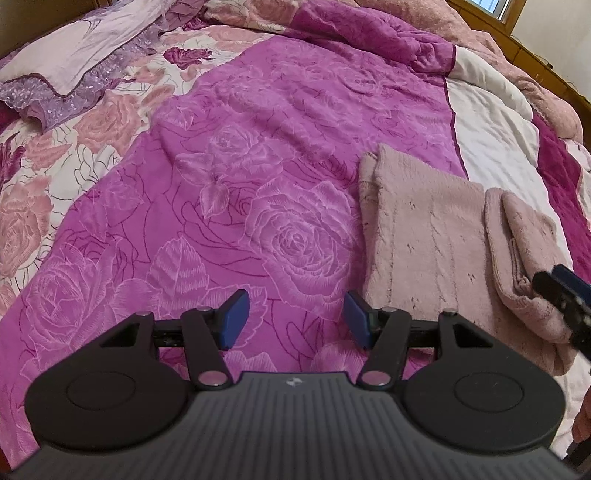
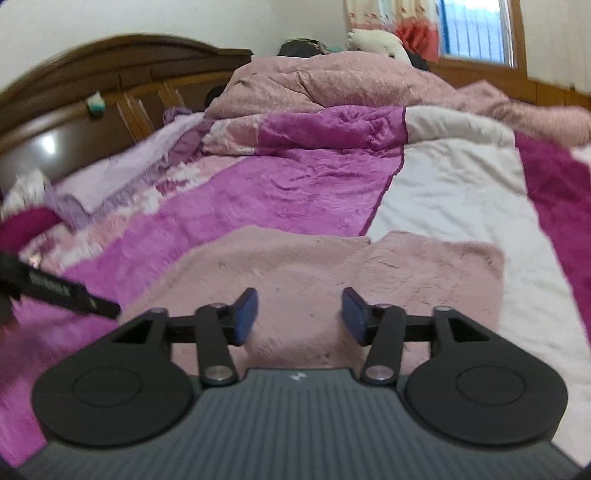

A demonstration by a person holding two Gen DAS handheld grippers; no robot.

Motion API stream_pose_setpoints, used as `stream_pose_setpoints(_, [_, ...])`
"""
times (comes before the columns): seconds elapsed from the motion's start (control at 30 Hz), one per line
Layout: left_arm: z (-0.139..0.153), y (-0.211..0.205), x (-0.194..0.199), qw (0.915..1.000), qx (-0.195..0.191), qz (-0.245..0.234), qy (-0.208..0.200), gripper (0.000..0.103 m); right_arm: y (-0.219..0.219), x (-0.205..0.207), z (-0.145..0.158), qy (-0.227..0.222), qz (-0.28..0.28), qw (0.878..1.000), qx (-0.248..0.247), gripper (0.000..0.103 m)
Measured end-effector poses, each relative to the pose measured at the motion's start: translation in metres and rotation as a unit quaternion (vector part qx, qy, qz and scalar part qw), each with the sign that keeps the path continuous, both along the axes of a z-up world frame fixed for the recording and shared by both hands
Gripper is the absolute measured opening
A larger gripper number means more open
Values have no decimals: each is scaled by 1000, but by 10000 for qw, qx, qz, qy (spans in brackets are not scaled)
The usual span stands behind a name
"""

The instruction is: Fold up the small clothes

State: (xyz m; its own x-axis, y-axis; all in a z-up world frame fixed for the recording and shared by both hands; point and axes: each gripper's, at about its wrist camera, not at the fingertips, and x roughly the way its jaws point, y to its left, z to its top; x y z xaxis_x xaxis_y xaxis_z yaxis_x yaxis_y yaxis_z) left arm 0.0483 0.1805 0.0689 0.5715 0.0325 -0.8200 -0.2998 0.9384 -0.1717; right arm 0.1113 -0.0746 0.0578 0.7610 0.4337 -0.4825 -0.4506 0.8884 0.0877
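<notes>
A pale pink knitted garment [image 1: 428, 240] lies folded on the magenta rose-patterned bedspread [image 1: 240, 184], with a second folded flap [image 1: 524, 258] on its right side. My left gripper [image 1: 295, 319] is open and empty, hovering over the bedspread just left of the garment. In the right wrist view the same pink garment [image 2: 332, 266] lies flat below and ahead of my right gripper [image 2: 299, 317], which is open and empty. The right gripper's tip shows at the right edge of the left wrist view [image 1: 561, 291], next to the folded flap. Whether it touches the flap is unclear.
A lilac pillow [image 1: 74, 55] lies at the far left. A bunched pink quilt [image 2: 332, 81] is heaped at the back. A wooden headboard [image 2: 92, 92] stands at the left and a window [image 2: 476, 29] at the far right. The left gripper's arm [image 2: 55, 291] shows at the left.
</notes>
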Motion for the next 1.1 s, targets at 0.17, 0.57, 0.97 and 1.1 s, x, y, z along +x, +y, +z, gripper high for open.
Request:
stream_pose_setpoints(0.17, [0, -1, -1, 10000, 7, -6, -5, 64, -1, -13, -7, -244, -81, 9994, -224, 75])
stream_pose_setpoints(0.57, [1, -4, 0, 10000, -5, -22, -9, 64, 36, -7, -35, -389, 342, 9880, -1458, 85])
stream_pose_setpoints(0.97, [-2, 1, 0, 10000, -39, 16, 5, 64, 6, 36, -22, 603, -789, 9948, -205, 27])
stream_pose_setpoints(1.1, [-1, 2, -1, 10000, -41, 17, -10, 64, -6, 43, -14, 854, -1166, 9877, 598, 25])
